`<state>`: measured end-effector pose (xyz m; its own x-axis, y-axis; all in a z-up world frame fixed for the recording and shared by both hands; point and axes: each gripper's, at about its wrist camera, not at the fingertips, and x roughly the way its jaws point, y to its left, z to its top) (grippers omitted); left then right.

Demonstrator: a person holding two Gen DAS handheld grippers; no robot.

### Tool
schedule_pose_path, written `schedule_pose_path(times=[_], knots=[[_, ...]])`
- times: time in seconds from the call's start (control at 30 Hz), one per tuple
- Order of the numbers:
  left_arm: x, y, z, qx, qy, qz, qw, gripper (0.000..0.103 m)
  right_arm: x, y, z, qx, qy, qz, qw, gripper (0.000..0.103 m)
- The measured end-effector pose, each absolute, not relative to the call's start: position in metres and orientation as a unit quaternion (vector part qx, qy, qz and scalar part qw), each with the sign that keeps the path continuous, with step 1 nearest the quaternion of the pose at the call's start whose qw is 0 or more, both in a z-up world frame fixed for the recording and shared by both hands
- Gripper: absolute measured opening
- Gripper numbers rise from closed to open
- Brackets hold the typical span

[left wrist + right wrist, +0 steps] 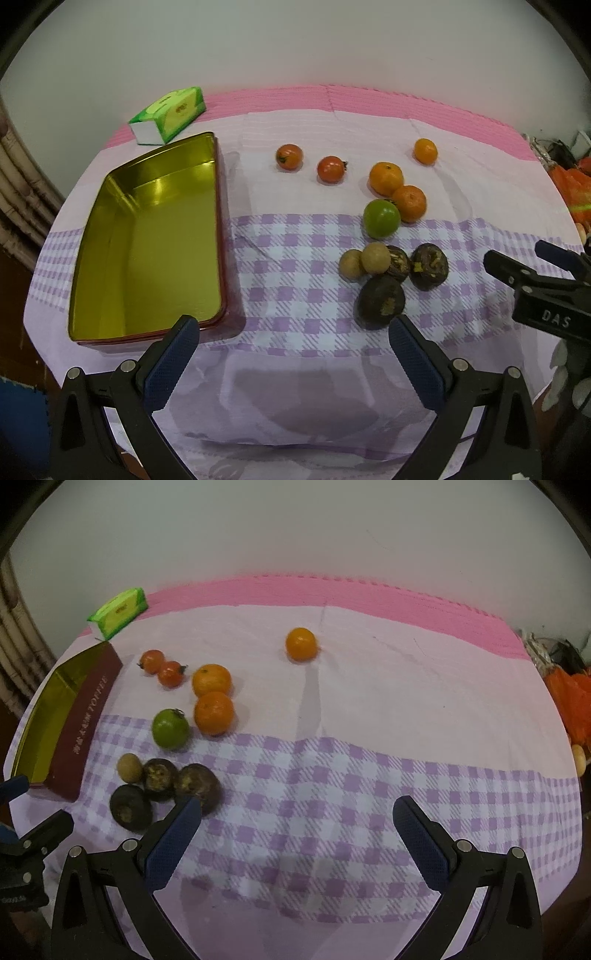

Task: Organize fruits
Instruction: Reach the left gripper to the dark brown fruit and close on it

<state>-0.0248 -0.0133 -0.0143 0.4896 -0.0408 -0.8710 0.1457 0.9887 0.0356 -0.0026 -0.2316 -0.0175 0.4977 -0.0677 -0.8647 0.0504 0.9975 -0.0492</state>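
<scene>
A plain pale wall stands behind the surface [295, 387], which is covered with a cloth of pink stripes and purple checks. On your left side lies an open tin box [147, 240], gold inside and dark red outside, with nothing in it. Just behind it you see a green tissue pack [170, 114].

The fruits are all on the cloth, to the right of the tin box and apart from it. At the back there are two small red tomatoes [290, 156], near each other. Further right a single small orange [425, 151] lies alone. Two more oranges [386, 178] touch each other, and a green fruit [381, 218] lies against the nearer one. In front of these is a tight group: two small tan round fruits [375, 259] and three dark brown fruits [380, 301] with yellow spots.

Your left tool [293, 338] has its two blue fingers wide apart and holds nothing; it hangs above the cloth between the tin box and the dark fruits. Your right tool [297, 818] is also spread wide and holds nothing. In the right wrist view its left finger [173, 845] overlaps one dark fruit, but you cannot tell if it touches it.
</scene>
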Motion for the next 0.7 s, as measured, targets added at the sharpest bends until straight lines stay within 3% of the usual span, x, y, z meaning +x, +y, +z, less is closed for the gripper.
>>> schedule_pose_path(times=[0.5,0.57,0.7], knots=[[-0.005,-0.052,-0.042,0.068,0.546,-0.136,0.824,0.079,0.007,-0.255,-0.043,0.018,0.535,-0.063,0.842,0.103],[-0.001,-0.055,-0.047,0.065,0.555,-0.143,0.817,0.068,0.009,-0.257,-0.047,0.024,0.54,-0.063,0.839,0.103],[0.008,-0.054,-0.056,0.05,0.573,-0.143,0.805,0.06,0.011,-0.258,-0.053,0.029,0.548,-0.06,0.834,0.103]])
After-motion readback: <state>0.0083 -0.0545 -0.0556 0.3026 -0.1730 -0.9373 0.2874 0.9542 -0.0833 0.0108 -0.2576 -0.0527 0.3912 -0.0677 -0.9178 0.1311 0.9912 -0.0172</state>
